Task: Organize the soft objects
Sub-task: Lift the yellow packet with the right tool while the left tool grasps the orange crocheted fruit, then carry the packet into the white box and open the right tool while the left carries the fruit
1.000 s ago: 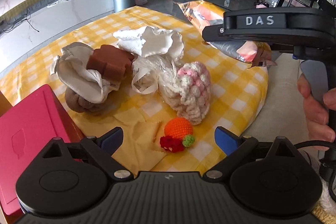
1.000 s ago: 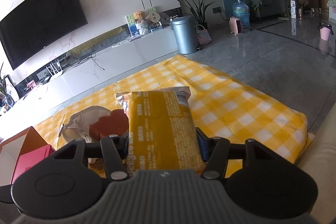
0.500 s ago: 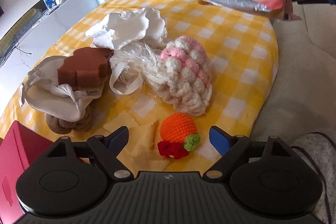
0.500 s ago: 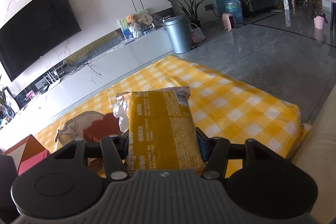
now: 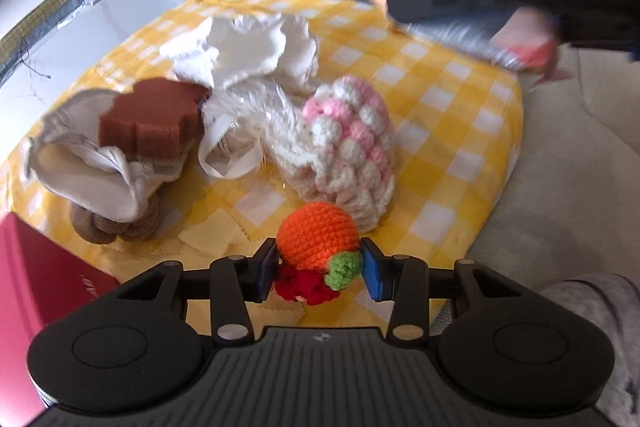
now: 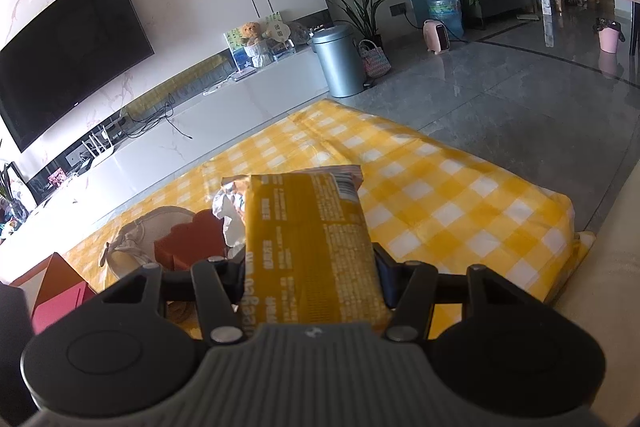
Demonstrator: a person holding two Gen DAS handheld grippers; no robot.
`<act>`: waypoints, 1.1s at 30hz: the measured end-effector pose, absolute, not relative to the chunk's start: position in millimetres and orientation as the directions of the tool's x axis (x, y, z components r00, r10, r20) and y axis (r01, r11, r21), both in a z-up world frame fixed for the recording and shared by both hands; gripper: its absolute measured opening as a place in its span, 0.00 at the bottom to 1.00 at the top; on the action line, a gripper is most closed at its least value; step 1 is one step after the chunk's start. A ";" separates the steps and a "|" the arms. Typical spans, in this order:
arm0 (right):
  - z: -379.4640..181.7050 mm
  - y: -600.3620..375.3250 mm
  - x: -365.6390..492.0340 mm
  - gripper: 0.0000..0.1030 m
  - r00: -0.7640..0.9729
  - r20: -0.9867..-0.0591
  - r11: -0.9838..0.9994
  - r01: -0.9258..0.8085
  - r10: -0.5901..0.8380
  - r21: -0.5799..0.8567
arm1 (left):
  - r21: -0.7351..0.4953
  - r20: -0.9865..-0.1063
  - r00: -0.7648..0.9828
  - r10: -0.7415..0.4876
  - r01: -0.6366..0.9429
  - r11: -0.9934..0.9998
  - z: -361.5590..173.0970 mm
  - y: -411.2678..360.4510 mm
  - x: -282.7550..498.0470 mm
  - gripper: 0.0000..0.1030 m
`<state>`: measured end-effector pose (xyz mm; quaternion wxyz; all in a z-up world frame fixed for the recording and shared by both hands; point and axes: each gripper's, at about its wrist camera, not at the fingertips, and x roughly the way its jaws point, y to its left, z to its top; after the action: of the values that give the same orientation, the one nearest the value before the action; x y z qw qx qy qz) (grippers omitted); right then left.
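Wall television (image 6: 68,67), grey bin (image 6: 338,61), water jug (image 6: 442,7), potted plant (image 6: 366,7).

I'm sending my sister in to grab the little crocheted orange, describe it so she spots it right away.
Start at the yellow checked tablecloth and go to its near edge, in front of the pink and white knitted piece. The crocheted orange sits between the left gripper fingers: the only bright orange ball, with a green tuft and red bit below.

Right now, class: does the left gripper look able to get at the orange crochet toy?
Probably yes. The left gripper already has the orange crochet toy between its fingers, nothing lying between; whether the pads press it is unclear.
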<state>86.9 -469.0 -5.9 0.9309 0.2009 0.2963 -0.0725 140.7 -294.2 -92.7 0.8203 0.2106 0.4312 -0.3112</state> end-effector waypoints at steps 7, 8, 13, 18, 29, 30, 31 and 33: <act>1.4 -461.2 84.9 0.55 0.826 -0.563 0.917 0.221 0.005 0.332 | 0.072 -0.732 0.563 -0.383 0.623 0.779 -25.5 -249.4 108.0 0.48; 3.7 -459.4 84.1 0.55 0.830 -0.557 0.918 0.211 0.012 0.335 | 0.066 -0.713 0.585 -0.386 0.604 0.794 -15.2 -240.5 102.8 0.48; 24.4 -441.9 77.4 0.55 0.868 -0.487 0.922 0.106 0.098 0.373 | 0.047 -0.632 0.687 -0.359 0.496 0.867 29.2 -186.0 79.5 0.48; 49.0 -404.3 70.1 0.55 0.883 -0.410 0.919 -0.056 0.227 0.389 | 0.006 -0.580 0.767 -0.275 0.342 0.940 51.8 -117.5 54.5 0.48; 79.0 -247.0 58.0 0.55 0.778 -0.387 0.867 -0.409 0.495 0.286 | -0.078 -0.543 0.838 -0.055 0.015 0.997 62.4 13.2 12.3 0.48; 77.7 -233.4 56.1 0.55 0.779 -0.386 0.867 -0.413 0.495 0.278 | -0.084 -0.532 0.846 -0.039 -0.007 0.996 63.8 20.6 9.6 0.48; 75.3 -218.2 53.6 0.55 0.781 -0.390 0.872 -0.415 0.487 0.259 | -0.093 -0.519 0.855 -0.016 -0.038 0.995 64.7 28.5 6.9 0.48; 69.0 -191.4 52.1 0.55 0.762 -0.421 0.870 -0.444 0.492 0.214 | -0.103 -0.493 0.870 0.024 -0.085 0.991 67.0 40.7 4.6 0.48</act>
<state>52.1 -191.4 69.0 0.9373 0.0508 0.2379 0.2498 4.6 40.7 67.0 0.9650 -0.0609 0.2535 0.0282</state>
